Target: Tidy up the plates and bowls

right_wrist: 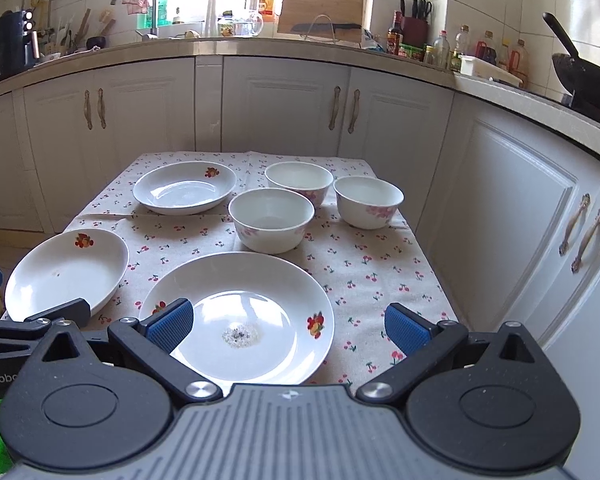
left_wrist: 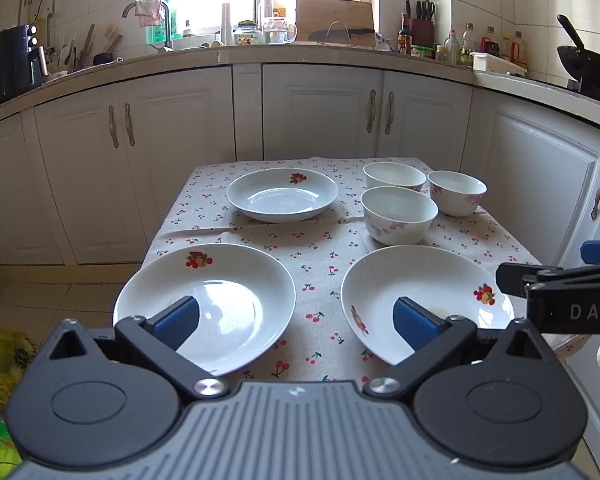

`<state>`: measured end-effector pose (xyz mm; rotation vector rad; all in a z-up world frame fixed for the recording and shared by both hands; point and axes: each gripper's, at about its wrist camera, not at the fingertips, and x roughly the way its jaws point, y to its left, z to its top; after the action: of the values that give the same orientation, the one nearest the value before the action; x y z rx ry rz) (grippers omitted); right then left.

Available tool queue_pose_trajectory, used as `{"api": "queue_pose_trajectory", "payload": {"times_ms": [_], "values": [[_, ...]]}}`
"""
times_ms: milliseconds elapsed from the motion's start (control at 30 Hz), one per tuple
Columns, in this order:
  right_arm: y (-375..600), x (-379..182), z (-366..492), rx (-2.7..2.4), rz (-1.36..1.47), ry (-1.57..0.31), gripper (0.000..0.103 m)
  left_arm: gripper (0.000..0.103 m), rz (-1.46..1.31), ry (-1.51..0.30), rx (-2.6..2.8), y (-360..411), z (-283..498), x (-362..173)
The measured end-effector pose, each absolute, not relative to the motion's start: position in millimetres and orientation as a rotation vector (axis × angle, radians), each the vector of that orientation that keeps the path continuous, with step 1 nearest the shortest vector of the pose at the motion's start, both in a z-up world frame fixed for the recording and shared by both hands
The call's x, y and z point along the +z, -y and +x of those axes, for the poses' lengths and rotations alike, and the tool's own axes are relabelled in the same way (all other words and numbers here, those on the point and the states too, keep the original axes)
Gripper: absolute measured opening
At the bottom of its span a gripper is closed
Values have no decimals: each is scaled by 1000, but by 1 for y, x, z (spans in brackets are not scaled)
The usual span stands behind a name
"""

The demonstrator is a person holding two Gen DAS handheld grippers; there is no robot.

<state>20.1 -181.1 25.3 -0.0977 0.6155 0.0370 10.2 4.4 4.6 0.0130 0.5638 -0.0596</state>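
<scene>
Ribbed blue fingers (right_wrist: pixel 168 326) over glossy round plate (right_wrist: pixel 260 344)

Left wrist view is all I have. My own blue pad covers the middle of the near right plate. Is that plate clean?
Observer: No. The right wrist view shows a small patch of crumbs at the centre of the near right plate.
Operator: Is the right gripper open?
Observer: Yes. The right gripper is open, jaws wide apart, holding nothing.
Operator: Where is it aimed?
Observer: Its left pad lies over that plate's near left part, and its right pad over the tablecloth.
</scene>
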Motion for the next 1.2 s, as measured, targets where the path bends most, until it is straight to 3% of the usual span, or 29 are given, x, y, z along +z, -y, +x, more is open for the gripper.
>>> {"api": "queue_pose_trajectory", "payload": {"times_ms": [567,833,1200], "values": [[159,29,62,159,-185,-570,103,102,77,-469,-141,-40,25,-9],[128,28,89,282,-199,-581,103,102,-55,-552,-250,-89,35,-23],[78,13,118,494,-211,-630,103,102,48,-569,-234,-139,36,-47]]}}
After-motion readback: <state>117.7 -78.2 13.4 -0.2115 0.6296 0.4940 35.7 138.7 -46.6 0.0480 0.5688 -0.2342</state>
